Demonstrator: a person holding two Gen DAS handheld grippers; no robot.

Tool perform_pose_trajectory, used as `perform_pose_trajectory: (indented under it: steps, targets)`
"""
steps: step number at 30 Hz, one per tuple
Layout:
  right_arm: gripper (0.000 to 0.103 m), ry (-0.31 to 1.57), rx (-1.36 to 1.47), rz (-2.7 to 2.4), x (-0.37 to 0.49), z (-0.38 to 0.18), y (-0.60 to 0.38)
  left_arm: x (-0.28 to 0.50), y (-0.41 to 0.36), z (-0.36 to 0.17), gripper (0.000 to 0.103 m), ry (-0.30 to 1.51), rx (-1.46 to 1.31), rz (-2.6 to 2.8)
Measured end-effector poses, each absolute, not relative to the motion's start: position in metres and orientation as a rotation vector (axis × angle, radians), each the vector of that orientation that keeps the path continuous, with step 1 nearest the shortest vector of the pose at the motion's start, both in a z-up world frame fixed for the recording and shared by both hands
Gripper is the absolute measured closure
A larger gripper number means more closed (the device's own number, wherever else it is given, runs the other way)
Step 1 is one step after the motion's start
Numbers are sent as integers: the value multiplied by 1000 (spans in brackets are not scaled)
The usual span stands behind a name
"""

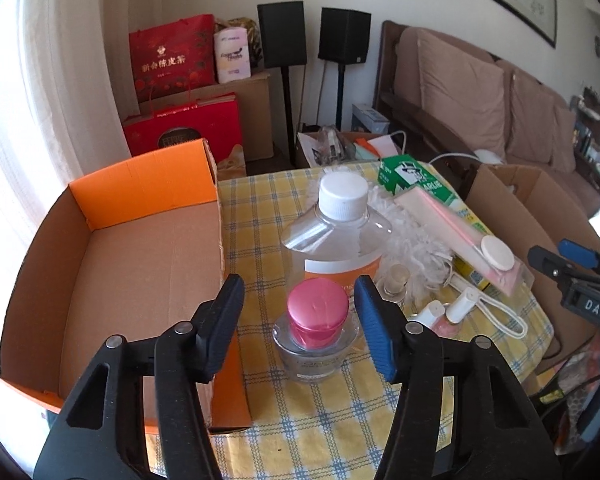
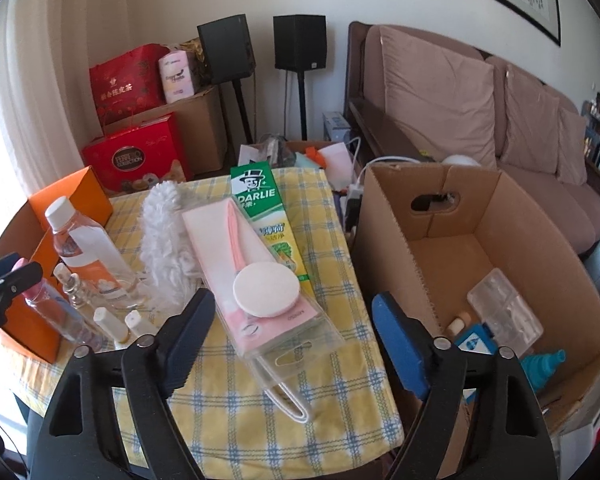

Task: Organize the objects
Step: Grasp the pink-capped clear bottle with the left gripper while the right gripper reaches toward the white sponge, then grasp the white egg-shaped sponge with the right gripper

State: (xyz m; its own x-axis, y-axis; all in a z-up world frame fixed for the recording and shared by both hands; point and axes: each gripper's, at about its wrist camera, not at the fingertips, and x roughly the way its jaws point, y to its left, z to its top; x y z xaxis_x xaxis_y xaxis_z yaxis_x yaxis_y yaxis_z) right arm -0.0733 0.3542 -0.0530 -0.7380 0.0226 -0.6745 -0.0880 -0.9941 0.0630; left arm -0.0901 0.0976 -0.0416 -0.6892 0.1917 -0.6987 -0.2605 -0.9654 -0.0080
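My left gripper point(image 1: 300, 320) is open, its fingers on either side of a small glass jar with a pink lid point(image 1: 318, 320), not touching it. Behind the jar stands a clear bottle with a white cap point(image 1: 336, 232). An empty orange cardboard box point(image 1: 148, 208) lies to the left. My right gripper point(image 2: 292, 340) is open and empty above a packaged pink bath brush point(image 2: 260, 276), which lies on a green Darlie toothpaste box point(image 2: 256, 196). A brown cardboard box point(image 2: 432, 216) at the right holds a few small items.
A yellow checked cloth point(image 2: 260, 432) covers the table. A white fluffy duster point(image 2: 160, 248), two small white-capped bottles point(image 1: 444, 312) and a small glass bottle point(image 1: 396, 280) lie among the items. Red gift bags, speakers and a sofa stand behind.
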Motion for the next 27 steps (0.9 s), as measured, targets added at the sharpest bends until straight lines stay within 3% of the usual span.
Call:
perform_pose_trajectory:
  steps: [3, 8, 20, 25, 27]
  targets:
    - [22, 173, -1134, 2887, -84, -58, 357, -95, 97, -47, 54, 104, -1120, 2654]
    - [22, 206, -1185, 2885, -103, -74, 359, -99, 95, -50, 78, 46, -1131, 2611]
    - [23, 119, -1219, 2878, -125, -97, 354, -104, 90, -46, 78, -8, -1112, 2606]
    - [40, 140, -1243, 2901, -128, -96, 355, -101, 91, -40, 78, -16, -1094, 2602]
    - [43, 125, -1234, 2905, -128, -95, 353, -100, 91, -38, 78, -21, -1086, 2602]
